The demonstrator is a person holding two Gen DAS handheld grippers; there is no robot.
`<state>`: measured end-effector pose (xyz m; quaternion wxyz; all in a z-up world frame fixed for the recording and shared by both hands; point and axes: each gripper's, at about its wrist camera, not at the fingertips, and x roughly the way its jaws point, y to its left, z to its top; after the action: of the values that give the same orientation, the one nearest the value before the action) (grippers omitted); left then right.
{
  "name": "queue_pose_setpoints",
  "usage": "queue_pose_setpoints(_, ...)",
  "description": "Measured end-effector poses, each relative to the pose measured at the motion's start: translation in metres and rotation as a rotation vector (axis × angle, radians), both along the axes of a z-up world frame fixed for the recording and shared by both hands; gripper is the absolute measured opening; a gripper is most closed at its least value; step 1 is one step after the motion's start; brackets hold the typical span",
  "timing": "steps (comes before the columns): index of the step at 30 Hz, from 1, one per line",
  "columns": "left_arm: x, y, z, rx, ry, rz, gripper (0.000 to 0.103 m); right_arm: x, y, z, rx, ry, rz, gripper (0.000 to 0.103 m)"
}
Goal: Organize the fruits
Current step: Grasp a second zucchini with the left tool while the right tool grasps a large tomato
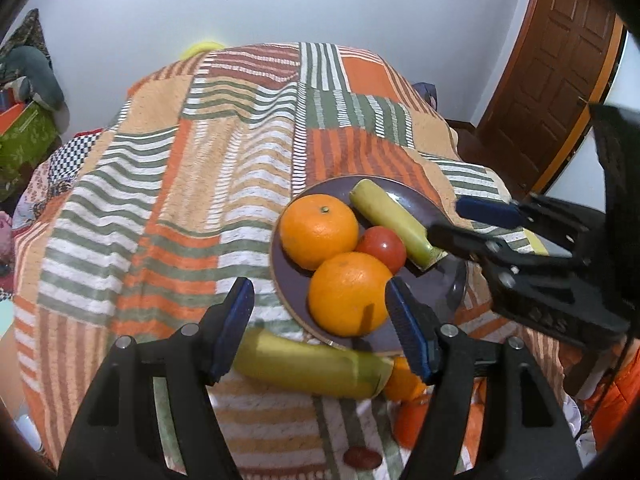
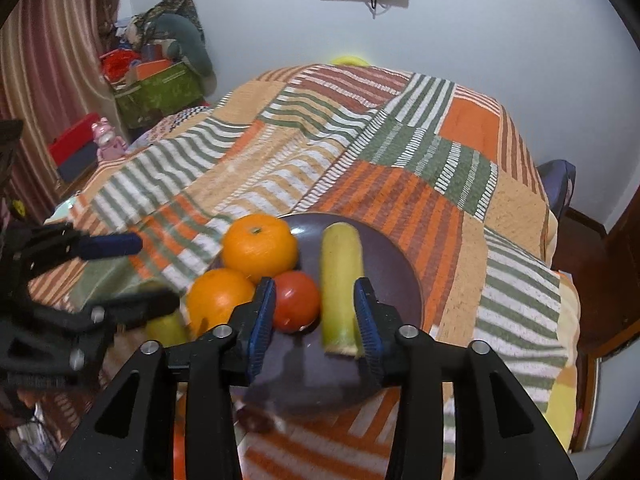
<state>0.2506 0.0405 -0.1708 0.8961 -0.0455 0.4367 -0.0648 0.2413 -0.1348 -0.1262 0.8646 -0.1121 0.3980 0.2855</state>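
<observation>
A dark purple plate (image 1: 412,196) (image 2: 392,264) on the striped cloth holds two oranges (image 1: 319,230) (image 1: 347,292), a red tomato (image 1: 382,246) (image 2: 298,300) and a yellow-green banana piece (image 1: 394,222) (image 2: 341,276). My left gripper (image 1: 320,304) is open above the plate's near edge, over a second banana piece (image 1: 312,366) that lies on the cloth. My right gripper (image 2: 315,300) is open and empty, with its fingers on either side of the tomato and the banana piece's cut end. It also shows in the left wrist view (image 1: 466,222).
Another orange (image 1: 404,380) and a small dark red fruit (image 1: 362,458) lie on the cloth near the front edge. The striped cloth (image 1: 200,200) covers the table. A wooden door (image 1: 560,60) stands at the right; boxes and clutter (image 2: 156,84) at the left.
</observation>
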Motion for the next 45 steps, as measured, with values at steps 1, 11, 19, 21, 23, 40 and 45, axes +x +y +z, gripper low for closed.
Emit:
queue_pose_setpoints(1, -0.004, 0.001, 0.001, 0.001, 0.0, 0.003, 0.073, -0.006, -0.001, 0.001, 0.001, -0.001, 0.003, 0.041)
queue_pose_setpoints(11, -0.033, -0.007, -0.029, 0.025, 0.104, -0.007, 0.093, -0.054, -0.013, -0.01, -0.005, 0.017, -0.017, 0.05)
queue_pose_setpoints(19, -0.029, -0.009, -0.067, -0.027, 0.214, 0.034, 0.094, -0.067, -0.032, -0.019, 0.032, 0.07, -0.064, 0.051)
queue_pose_setpoints(21, -0.029, -0.009, -0.067, -0.03, 0.215, 0.034, 0.095, -0.068, -0.034, -0.021, 0.033, 0.077, -0.072, 0.051)
queue_pose_setpoints(23, -0.028, -0.009, -0.065, -0.026, 0.21, 0.034, 0.095, -0.07, -0.036, -0.023, 0.038, 0.084, -0.077, 0.051)
queue_pose_setpoints(40, -0.068, 0.09, -0.047, 0.053, 0.183, 0.255, 0.09, -0.083, -0.025, -0.036, 0.077, 0.164, -0.048, 0.051)
queue_pose_setpoints(45, -0.059, 0.075, -0.032, 0.012, 0.135, 0.217, 0.09, -0.087, -0.023, -0.033, 0.091, 0.164, -0.045, 0.051)
